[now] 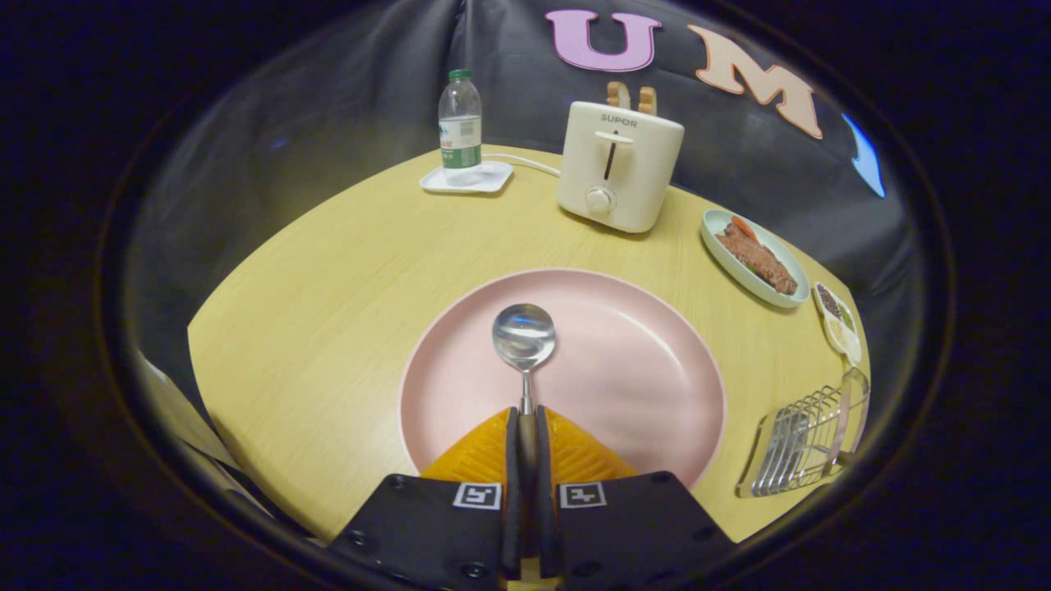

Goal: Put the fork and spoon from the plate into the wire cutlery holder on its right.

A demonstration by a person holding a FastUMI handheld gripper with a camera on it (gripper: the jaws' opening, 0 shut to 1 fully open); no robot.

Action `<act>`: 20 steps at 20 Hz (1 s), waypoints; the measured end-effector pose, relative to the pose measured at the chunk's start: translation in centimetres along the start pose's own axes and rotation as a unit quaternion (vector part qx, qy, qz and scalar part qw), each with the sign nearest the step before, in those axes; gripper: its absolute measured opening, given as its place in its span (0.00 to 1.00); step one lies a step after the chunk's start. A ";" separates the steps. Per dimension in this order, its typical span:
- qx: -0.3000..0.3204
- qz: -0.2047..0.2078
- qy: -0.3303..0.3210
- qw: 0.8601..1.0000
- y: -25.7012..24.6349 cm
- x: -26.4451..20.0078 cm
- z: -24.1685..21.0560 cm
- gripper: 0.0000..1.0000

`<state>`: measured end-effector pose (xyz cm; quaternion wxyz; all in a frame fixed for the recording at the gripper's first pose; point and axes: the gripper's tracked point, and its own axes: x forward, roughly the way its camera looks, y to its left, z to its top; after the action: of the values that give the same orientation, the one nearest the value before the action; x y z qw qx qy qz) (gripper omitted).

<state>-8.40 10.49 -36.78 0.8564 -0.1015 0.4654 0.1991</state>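
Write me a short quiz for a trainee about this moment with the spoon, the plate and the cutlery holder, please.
1. True or false: the gripper is shut on the handle of the spoon.
2. Over which thing is the spoon's bowl? A) pink plate B) toaster C) white tray
3. Fill in: the wire cutlery holder stands on the table to the ______ of the pink plate.

Key: 1 true, both fingers press on the handle. 2 A, it is over the plate, just ahead of the fingers. 3 right.
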 end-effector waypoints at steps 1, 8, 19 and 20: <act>-0.005 -0.005 0.004 1.000 -0.2 -0.2 -0.1 0.12; 0.003 -0.006 0.010 1.000 -1.4 -1.9 0.2 0.12; 0.011 -0.010 0.028 1.000 -4.0 -5.2 -0.3 0.07; 0.009 -0.011 0.028 0.999 -4.4 -5.6 -0.2 0.07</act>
<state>-9.40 5.06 -32.26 0.8459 -0.1040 0.4902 0.1826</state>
